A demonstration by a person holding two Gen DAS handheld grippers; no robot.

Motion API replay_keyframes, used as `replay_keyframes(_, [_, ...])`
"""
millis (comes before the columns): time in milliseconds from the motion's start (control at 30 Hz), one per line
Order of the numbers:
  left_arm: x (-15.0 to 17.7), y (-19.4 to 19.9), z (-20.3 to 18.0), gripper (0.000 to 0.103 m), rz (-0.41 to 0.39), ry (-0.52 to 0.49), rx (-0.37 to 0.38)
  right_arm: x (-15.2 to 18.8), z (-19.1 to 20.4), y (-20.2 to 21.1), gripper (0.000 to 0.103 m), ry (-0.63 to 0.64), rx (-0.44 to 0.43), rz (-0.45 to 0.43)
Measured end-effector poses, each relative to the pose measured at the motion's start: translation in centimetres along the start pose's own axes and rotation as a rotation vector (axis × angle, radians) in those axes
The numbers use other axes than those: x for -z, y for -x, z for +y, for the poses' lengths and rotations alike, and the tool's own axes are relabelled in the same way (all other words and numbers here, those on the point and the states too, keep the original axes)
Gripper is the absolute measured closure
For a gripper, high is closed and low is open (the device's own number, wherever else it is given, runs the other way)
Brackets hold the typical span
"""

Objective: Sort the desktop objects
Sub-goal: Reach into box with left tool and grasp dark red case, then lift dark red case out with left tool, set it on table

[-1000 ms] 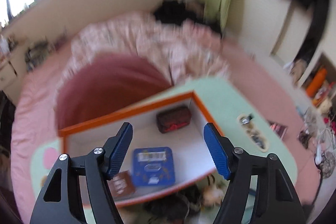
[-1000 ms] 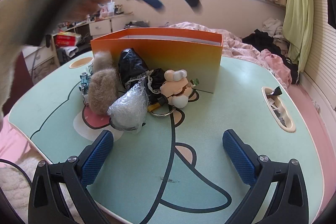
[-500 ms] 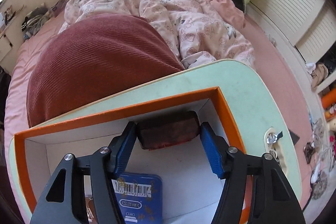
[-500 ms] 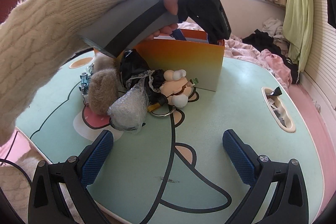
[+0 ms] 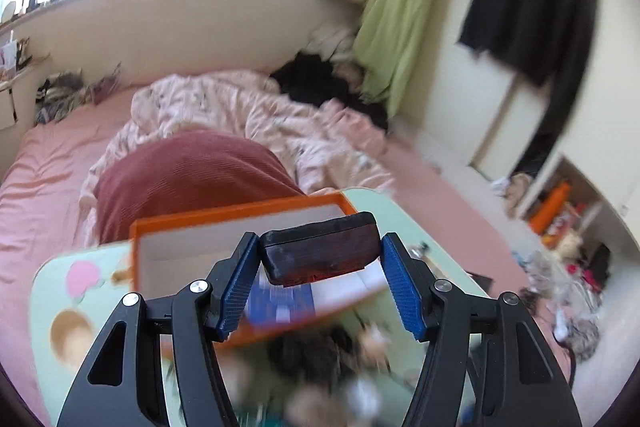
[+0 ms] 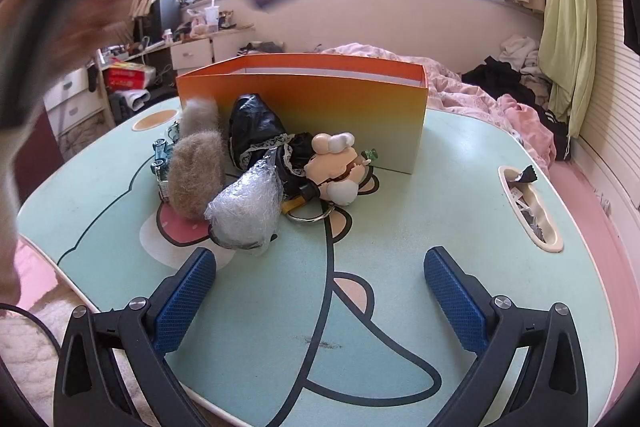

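The left gripper (image 5: 320, 263) clamps a dark red case (image 5: 320, 251) by its short ends, long axis crosswise, above the orange box (image 5: 240, 223). The right gripper (image 6: 320, 291) hovers wide open, empty, facing the pile on the table (image 6: 460, 187).

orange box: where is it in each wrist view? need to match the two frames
Left wrist: orange box sits centre, seen from above, partly behind the left hand-held gripper and the dark case it holds.
Right wrist: orange box stands upper centre, outer wall facing the camera, behind the toy pile.
Shared landmark: the green curtain, at right in both.
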State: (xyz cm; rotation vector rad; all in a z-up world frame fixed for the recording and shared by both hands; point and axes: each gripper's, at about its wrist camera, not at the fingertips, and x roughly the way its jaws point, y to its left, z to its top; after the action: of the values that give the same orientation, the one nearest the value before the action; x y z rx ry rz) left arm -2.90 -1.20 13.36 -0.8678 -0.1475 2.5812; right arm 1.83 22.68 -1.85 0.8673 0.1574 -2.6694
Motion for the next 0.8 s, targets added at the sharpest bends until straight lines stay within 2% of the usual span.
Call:
replay_keyframes(67, [2.4,2.6,0.2,0.041,-0.019,-0.028,-0.008,0.1,-0.1,0.0,0.0,0.0,0.001,0.0])
replay_keyframes(133, [5.6,4.5,0.8,0.041,-0.001,-0.05,-0.049,0.1,-0.1,0.0,0.0,0.0,0.001,0.0])
replay_keyframes(233, [9.6,4.9,2.7,0.041,0.083,-0.054,-0.13,0.0,0.1,0.0,0.0,0.001,0.004,0.001])
replay_keyframes(300, [11.3,4.0,3.9,0.041,0.142,-0.035,-0.146,0.0,0.1,0.0,0.0,0.001,0.004,0.001])
replay_keyframes(367, [12.2,2.9,4.3,0.046,0.168,-0.023,-0.141,0.0,0.1,0.0,0.0,0.001,0.005,0.002])
replay_keyframes(433, [12.5,1.9,4.0,0.047,0.174,-0.018,-0.134,0.0,0.2,0.0,0.0,0.0,0.004,0.002])
replay_keyframes(600, [12.2,0.6,2.7,0.047,0.12,-0.022,-0.128,0.0,0.2,0.0,0.0,-0.001,0.005,0.0])
replay_keyframes(800, [12.6,3.3,3.5,0.044,0.115,-0.032,-0.144,0.0,0.2,0.0,0.0,-0.001,0.005,0.001])
